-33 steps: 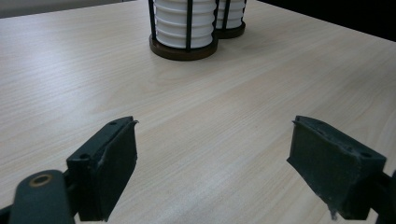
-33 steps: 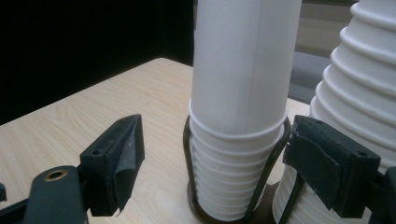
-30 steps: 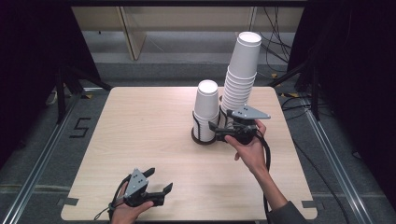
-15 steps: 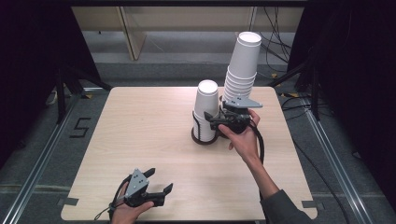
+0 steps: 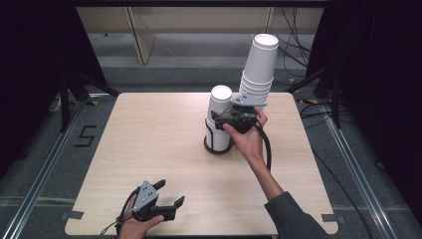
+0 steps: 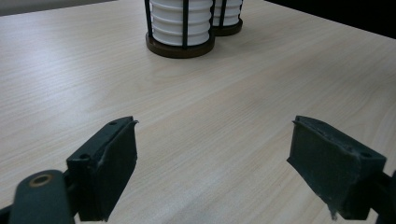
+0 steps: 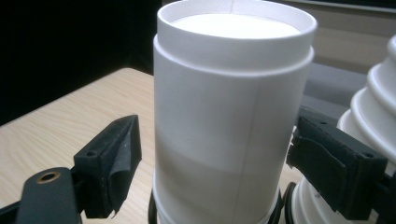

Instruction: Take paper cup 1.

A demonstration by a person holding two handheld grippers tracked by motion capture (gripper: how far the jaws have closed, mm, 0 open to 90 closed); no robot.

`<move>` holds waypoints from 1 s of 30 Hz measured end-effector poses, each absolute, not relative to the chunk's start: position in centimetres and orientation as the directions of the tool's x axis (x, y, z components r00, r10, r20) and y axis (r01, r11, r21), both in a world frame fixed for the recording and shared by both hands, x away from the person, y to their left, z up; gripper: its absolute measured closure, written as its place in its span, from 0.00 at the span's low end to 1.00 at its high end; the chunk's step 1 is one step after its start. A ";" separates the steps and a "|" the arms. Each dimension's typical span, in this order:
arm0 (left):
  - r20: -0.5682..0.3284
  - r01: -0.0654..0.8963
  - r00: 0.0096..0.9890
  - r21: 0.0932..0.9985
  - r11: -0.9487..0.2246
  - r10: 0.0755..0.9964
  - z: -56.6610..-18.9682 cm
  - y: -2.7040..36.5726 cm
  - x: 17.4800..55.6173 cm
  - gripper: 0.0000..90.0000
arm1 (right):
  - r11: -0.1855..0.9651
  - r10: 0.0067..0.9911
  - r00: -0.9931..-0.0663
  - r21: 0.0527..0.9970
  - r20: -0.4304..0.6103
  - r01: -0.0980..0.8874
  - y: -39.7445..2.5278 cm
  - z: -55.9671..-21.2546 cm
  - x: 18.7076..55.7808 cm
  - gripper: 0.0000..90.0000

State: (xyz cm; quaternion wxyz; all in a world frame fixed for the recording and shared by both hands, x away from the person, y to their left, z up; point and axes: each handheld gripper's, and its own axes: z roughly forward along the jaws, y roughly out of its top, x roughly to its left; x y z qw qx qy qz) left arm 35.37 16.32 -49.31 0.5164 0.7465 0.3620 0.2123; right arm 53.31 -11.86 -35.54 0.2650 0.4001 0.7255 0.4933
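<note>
Two stacks of white paper cups stand upside down in black wire holders on the table (image 5: 149,129): a short stack (image 5: 219,107) and, to its right, a tall leaning stack (image 5: 260,59). My right gripper (image 5: 222,119) is open, its jaws on either side of the short stack's top cup (image 7: 231,116). In the right gripper view a gap shows at the left pad (image 7: 116,158), and the right pad (image 7: 327,163) sits close against the cup wall. My left gripper (image 5: 171,192) rests open near the table's front edge, nothing between its jaws (image 6: 212,158).
In the left gripper view the two holder bases (image 6: 180,46) stand well ahead on bare wood. The tall stack (image 7: 373,121) crowds the right gripper's right side. Cables and metal stands lie on the floor beyond the table's back right corner (image 5: 298,99).
My right gripper has moved left from the tall stack's base to the short stack, so its jaws now flank the top cup. The left gripper has not moved.
</note>
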 end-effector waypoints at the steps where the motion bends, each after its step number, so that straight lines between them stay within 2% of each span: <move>1: -0.057 0.322 0.648 0.924 -0.205 0.759 -49.3 16.3 35.4 0.16 | 0.215 0.841 -0.540 0.931 -0.022 0.296 -11.7 -35.5 53.5 0.18; 5: -0.057 0.321 0.650 0.925 -0.205 0.758 -49.3 16.2 35.3 0.16 | 0.191 0.856 -0.517 0.919 0.015 0.344 -11.2 -35.6 53.8 0.18; 22: -0.055 0.328 0.648 0.920 -0.213 0.760 -49.3 16.2 35.3 0.16 | 0.143 0.876 -0.478 0.915 0.060 0.378 -10.6 -36.6 55.2 0.16; 30: -0.060 0.329 0.646 0.922 -0.207 0.761 -49.3 16.2 35.2 0.16 | 0.152 0.881 -0.471 0.916 0.046 0.372 -10.4 -36.6 55.3 0.17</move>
